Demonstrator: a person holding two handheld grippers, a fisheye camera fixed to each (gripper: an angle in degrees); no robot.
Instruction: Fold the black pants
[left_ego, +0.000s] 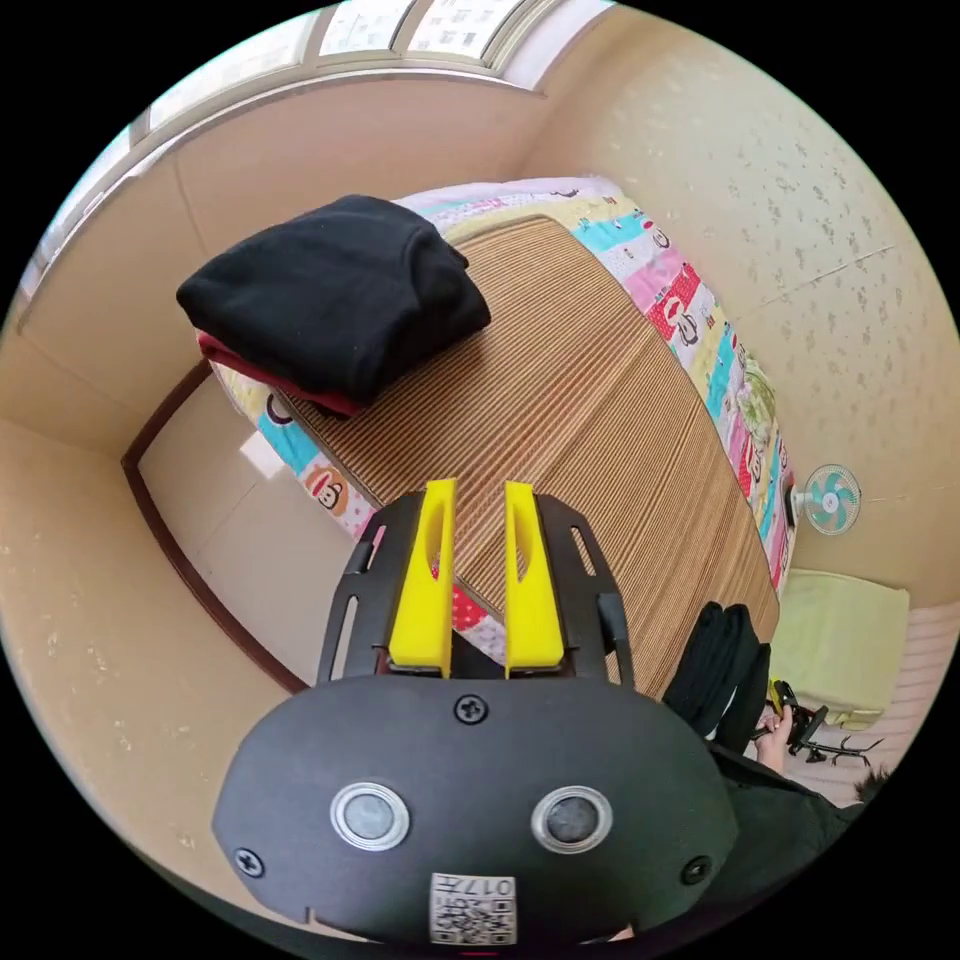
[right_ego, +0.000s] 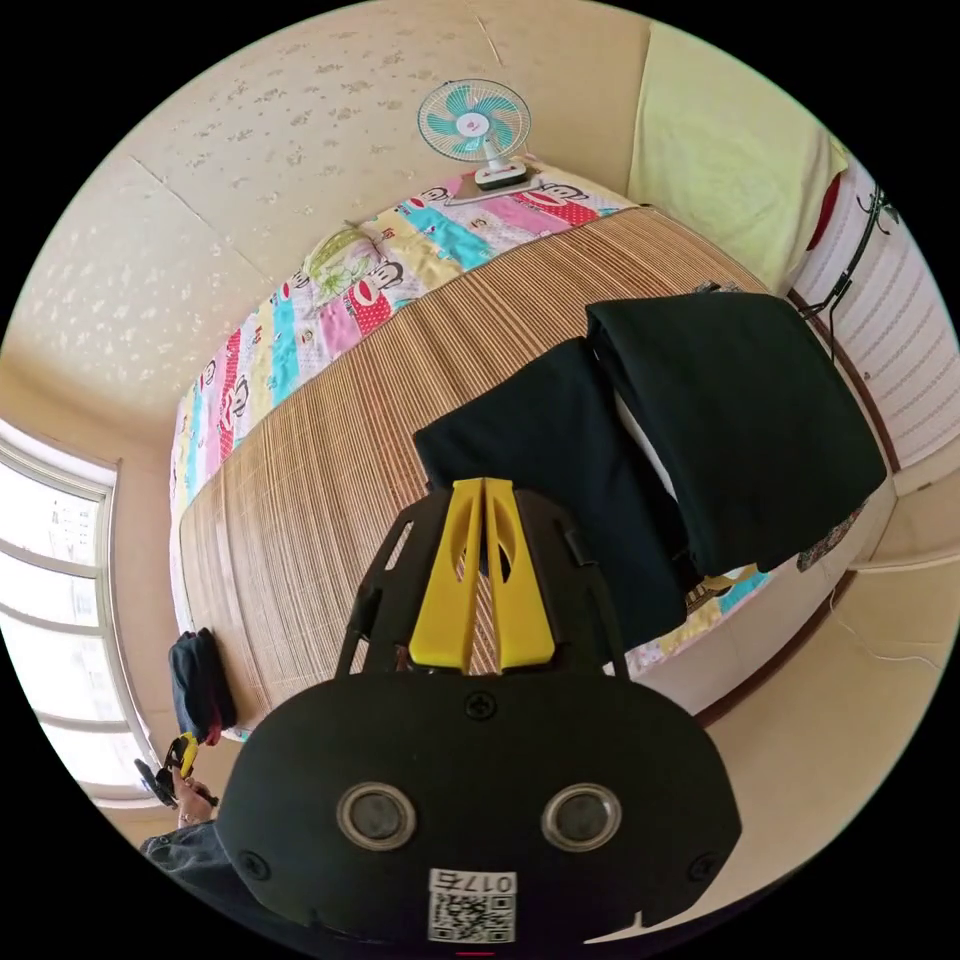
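At frame centre, the left gripper gapes empty, while the right gripper, jaws together, nips the black pants.

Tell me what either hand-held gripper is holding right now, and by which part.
Nothing. The left hand-held gripper is open above the woven mat. The right hand-held gripper is shut with no cloth between its jaws, near the black pants.

The left gripper hangs above the near edge of the bed, its 2 yellow jaws parted with a clear gap, nothing between them. The right gripper is also above the near edge, its 2 jaws pressed together at the tips, gripping nothing. In the right gripper view, a hand holds the left gripper at the bed's far corner.
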